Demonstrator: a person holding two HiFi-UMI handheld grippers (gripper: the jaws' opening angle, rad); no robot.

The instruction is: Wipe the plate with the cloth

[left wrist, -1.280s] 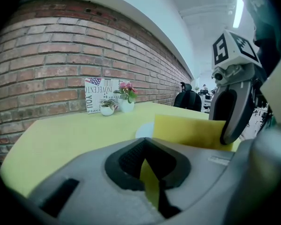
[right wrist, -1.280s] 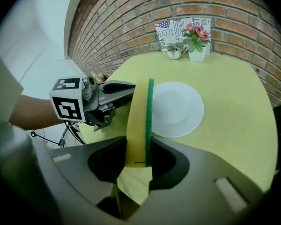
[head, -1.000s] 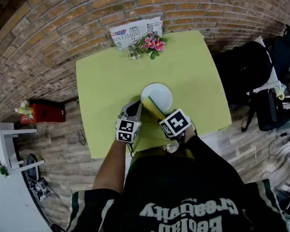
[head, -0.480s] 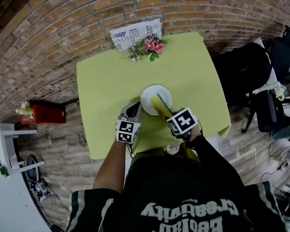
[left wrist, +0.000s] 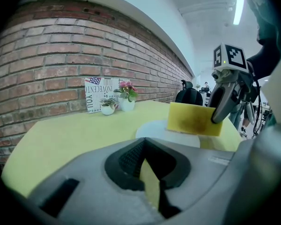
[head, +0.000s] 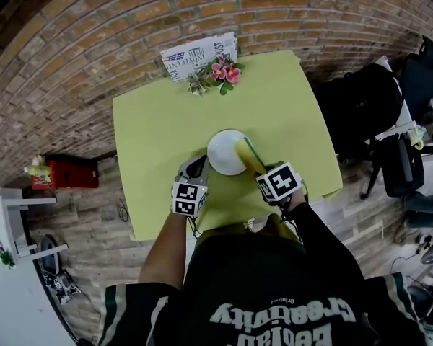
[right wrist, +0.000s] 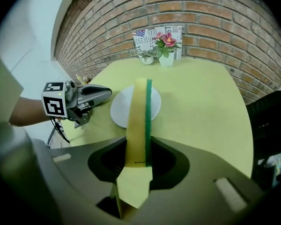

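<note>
right gripper [head: 263, 170]: my jaws clenched on the cloth [head: 248, 154], which stands on edge over the right rim of the plate [head: 224, 152] | left gripper [head: 200, 164]: my jaws pressed together, empty, just left of the plate | plate rests on the table [head: 151, 121]

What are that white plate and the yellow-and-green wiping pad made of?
The plate looks like glazed ceramic or melamine: plain white, smooth, rigid; I cannot tell which. The cloth in the right tool looks like a sponge pad: thick yellow foam with a thin green scouring layer on one side, holding its shape on edge.
</note>
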